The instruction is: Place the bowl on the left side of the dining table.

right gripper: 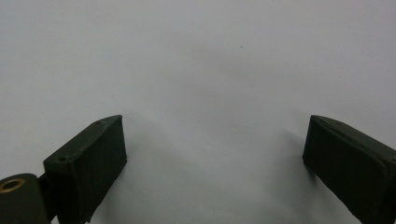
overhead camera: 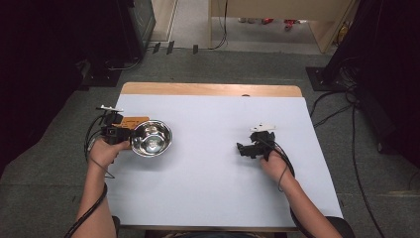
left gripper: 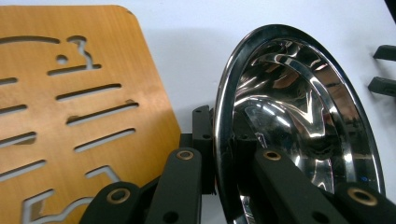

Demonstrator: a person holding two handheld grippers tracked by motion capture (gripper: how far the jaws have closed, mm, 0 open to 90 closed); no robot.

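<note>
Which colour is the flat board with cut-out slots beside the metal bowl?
Orange-brown, like wood. The board shows best in the left gripper view.

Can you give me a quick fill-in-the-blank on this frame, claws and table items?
1. The left claw is shut on the rim of the shiny metal ____.
2. The right claw has its jaws ____, with nothing between them.
3. The thin cut-out board beside the bowl is made of ____.
4. The sheet covering the table is ____ in colour.

Missing words: bowl; open; wood; white
</note>
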